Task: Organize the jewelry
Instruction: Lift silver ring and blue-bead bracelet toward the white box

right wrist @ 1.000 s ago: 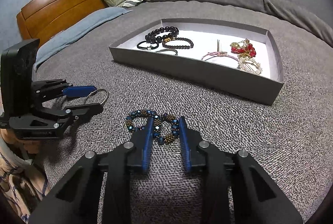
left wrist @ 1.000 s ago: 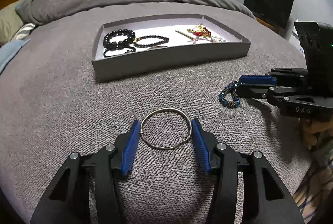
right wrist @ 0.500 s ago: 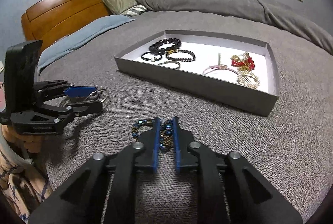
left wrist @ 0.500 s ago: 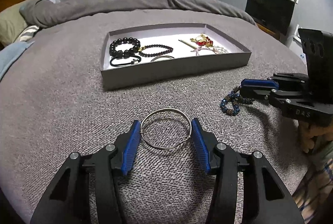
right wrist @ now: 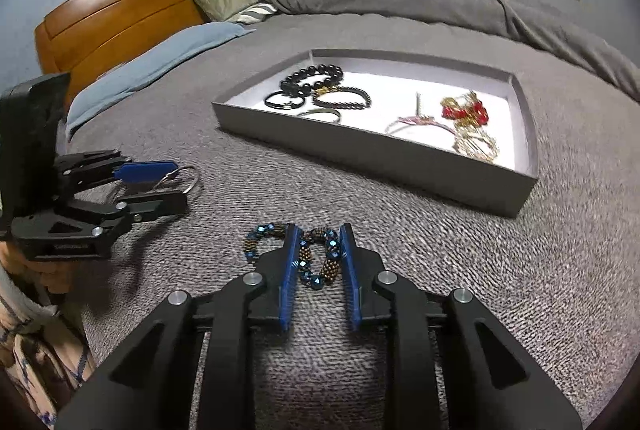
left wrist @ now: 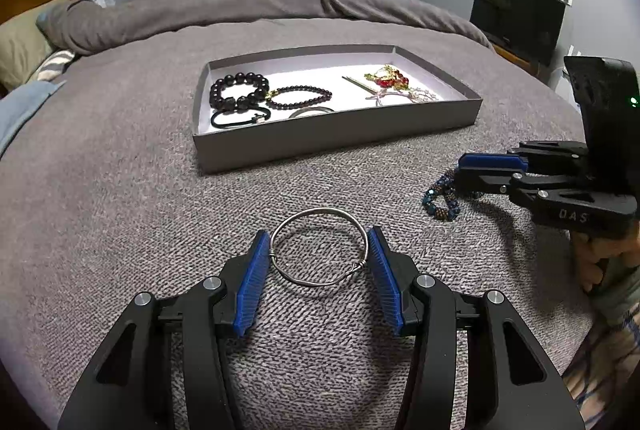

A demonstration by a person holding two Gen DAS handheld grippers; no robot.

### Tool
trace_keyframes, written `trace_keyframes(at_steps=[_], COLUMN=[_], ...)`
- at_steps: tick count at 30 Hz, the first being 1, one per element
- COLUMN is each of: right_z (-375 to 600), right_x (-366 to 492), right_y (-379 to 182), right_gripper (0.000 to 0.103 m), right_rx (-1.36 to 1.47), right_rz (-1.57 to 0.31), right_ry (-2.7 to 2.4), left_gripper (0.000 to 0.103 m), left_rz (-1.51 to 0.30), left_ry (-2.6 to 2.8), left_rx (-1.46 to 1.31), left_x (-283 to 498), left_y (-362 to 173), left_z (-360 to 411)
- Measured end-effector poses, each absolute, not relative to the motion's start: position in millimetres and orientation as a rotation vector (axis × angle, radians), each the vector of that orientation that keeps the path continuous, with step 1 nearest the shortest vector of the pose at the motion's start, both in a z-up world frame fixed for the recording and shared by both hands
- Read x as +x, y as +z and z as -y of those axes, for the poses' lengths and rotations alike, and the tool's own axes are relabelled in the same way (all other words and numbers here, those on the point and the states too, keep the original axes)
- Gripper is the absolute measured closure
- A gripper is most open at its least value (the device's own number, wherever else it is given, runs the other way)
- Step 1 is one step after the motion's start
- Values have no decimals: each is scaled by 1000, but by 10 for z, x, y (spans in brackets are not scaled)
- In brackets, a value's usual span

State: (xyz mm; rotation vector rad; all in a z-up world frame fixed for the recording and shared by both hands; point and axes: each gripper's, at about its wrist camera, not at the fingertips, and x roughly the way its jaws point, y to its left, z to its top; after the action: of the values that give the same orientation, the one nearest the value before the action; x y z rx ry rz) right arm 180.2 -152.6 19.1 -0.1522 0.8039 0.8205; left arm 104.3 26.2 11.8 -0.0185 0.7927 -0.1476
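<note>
right now my left hand-held gripper (left wrist: pixel 319 250) has its blue pads on either side of the silver wire bangle (left wrist: pixel 319 247), touching it at both flanks, so i read it as grasping the bangle. the ring is just above the grey bed cover (left wrist: pixel 120 230), throwing a faint shadow on the weave below it. from the right wrist view the same left hand-held gripper (right wrist: pixel 182 182) shows at the left edge with the bangle (right wrist: pixel 185 179) poking out between its fingers.

my right hand-held gripper (right wrist: pixel 318 244) is narrowed onto the blue and bronze beaded bracelet (right wrist: pixel 316 258): part of the strand is bunched between the two blue pads, and another loop of it hangs out past the left finger. from the left wrist view the right hand-held gripper (left wrist: pixel 460 172) is side-on, with the beaded bracelet (left wrist: pixel 440 198) dangling at its tip close to the cover; i cannot tell whether the beads touch the cover.

beyond both grippers, well apart from them, the shallow grey tray (left wrist: pixel 336 140) rests on the bed. inside it, on the left, lie a chunky black bead bracelet (left wrist: pixel 239 91), a thinner dark bead bracelet (left wrist: pixel 300 97) and a black band (left wrist: pixel 239 119); on the right, a red and gold piece (left wrist: pixel 387 79).
</note>
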Motion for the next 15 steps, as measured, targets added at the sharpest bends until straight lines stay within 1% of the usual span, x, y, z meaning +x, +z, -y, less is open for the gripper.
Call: trace_keyframes(at_steps=[1, 4, 5, 6, 15], right_z=[1540, 1552, 1557, 1556, 1563], right_x=[1833, 1886, 1886, 1881, 1755], right_y=[167, 106, 106, 104, 264], right_gripper=[68, 68, 77, 88, 89], right_rx=[-137, -110, -102, -95, -87], right_rz=[-825, -865, -865, -867, -781], right_ry=[821, 835, 846, 856, 901], left_gripper=[52, 52, 52, 52, 52], left_rz=[-793, -794, -794, -793, -762], left_ry=[-147, -150, -150, -151, -153], left_rx=[-20, -20, -20, -20, -26], left_x=[1045, 1047, 1047, 1047, 1041], left_y=[116, 111, 110, 111, 227], left_z=[-266, -265, -263, -262, -292])
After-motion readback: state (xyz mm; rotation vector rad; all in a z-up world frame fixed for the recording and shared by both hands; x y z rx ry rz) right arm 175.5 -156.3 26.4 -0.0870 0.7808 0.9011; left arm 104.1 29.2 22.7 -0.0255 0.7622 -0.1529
